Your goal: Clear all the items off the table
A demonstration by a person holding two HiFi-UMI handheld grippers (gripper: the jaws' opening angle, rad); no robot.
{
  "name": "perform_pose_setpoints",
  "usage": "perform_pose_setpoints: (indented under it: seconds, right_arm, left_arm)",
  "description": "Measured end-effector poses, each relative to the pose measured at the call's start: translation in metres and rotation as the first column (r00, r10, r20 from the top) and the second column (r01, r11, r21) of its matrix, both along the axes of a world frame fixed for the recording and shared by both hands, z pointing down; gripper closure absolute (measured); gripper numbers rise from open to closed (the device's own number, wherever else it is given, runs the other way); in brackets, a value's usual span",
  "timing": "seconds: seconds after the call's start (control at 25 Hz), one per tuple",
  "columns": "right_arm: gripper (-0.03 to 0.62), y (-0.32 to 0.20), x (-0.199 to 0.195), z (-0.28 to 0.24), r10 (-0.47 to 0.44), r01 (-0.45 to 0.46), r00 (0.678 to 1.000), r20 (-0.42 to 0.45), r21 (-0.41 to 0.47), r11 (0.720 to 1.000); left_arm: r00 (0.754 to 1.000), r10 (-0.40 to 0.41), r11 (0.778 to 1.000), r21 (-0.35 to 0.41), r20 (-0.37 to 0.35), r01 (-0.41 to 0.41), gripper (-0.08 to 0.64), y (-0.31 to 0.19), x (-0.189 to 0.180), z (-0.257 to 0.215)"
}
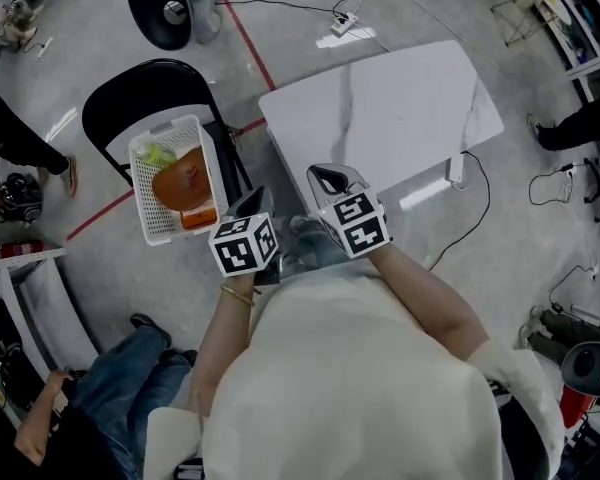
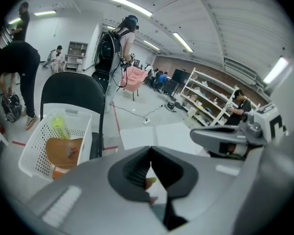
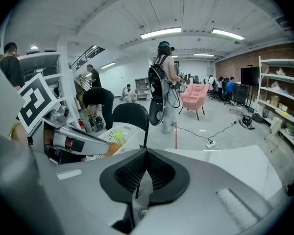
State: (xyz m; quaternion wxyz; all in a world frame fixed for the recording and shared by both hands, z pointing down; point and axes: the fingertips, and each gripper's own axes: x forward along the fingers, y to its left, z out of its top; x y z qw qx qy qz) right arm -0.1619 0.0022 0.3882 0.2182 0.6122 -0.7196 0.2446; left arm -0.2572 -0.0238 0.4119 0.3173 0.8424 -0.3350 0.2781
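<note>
Beside the table (image 1: pixel 380 108), a basket (image 1: pixel 140 186) tops a chair (image 1: pixel 120 93); left gripper (image 2: pixel 150 152) and right gripper (image 3: pixel 146 153) fingers (image 3: pixel 130 173) press together.

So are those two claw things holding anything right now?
No, nothing is held. The left gripper and the right gripper are both shut, with nothing between their jaws.

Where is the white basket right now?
In the head view the basket is at the left, on the black chair beside the white table, with an orange item inside.
</note>
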Motion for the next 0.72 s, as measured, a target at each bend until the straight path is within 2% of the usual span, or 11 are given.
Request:
perform_pose_setpoints:
  seconds: [0.2,0.44,0.72]
  right_arm:
    - [0.594,0.036,-0.01,-0.004,0.059,-0.06,0.998,0.007,0.018,0.998]
    - [0.594,0.079,-0.017,0.002,0.111,-0.111,0.994,0.008,-0.001,0.994]
    - [0.595,0.103,-0.014,-0.003,0.164,-0.165,0.986,0.016,0.035,0.986]
  left_arm:
    - [0.999,0.032,0.999,0.002,-0.018,-0.032,0.551,0.026,-0.007,-0.007]
    - [0.998,0.053,0.999,0.0,-0.024,-0.053,0.551,0.055,-0.019,-0.006]
    - [0.998,0.062,0.998,-0.005,-0.032,-0.062,0.551,0.077,-0.022,-0.008]
